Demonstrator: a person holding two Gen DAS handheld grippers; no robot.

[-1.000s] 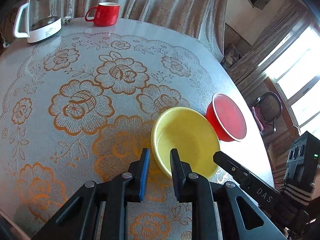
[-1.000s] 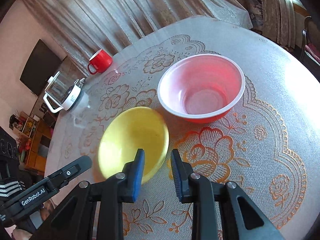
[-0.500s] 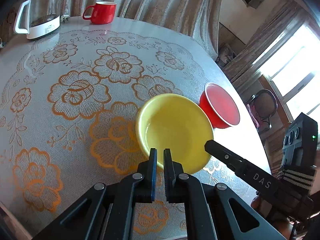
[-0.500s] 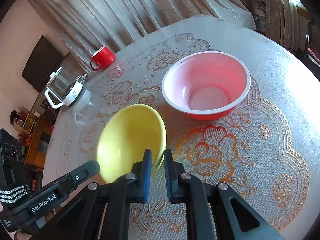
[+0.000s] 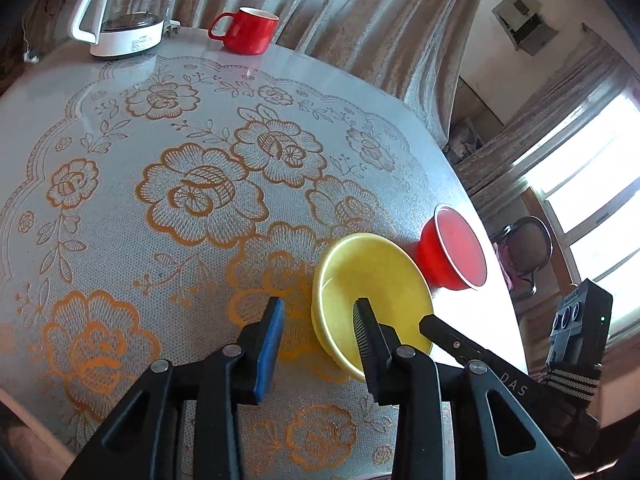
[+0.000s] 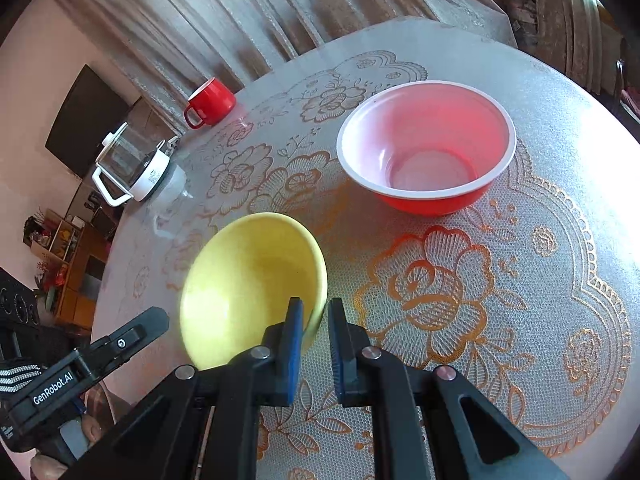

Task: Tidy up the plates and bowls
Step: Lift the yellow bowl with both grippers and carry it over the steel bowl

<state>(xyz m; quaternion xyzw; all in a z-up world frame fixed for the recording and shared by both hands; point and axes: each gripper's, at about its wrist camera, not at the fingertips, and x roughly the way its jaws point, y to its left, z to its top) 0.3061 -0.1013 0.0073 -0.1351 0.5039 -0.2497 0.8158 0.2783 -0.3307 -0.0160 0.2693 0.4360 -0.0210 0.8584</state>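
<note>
A yellow bowl (image 5: 372, 292) (image 6: 248, 280) sits tilted on the lace-patterned table (image 5: 120, 168). A red bowl with a white rim (image 5: 456, 252) (image 6: 428, 148) stands upright just beyond it. My right gripper (image 6: 314, 320) is shut on the yellow bowl's near rim, one pad inside and one outside. My left gripper (image 5: 318, 316) straddles the bowl's other near edge. Its jaws are opening and the pads stand clear of the rim. One finger of each gripper shows in the other's view.
A red mug (image 5: 248, 30) (image 6: 210, 102) and a glass kettle on a white base (image 5: 124, 8) (image 6: 136, 164) stand at the table's far edge by the curtain. The table edge drops off right of the red bowl.
Both pairs of jaws closed at the yellow bowl's rim. The left pair has since spread apart and that hand shifted sideways. The right pair stays closed on the rim and the bowl has tipped.
</note>
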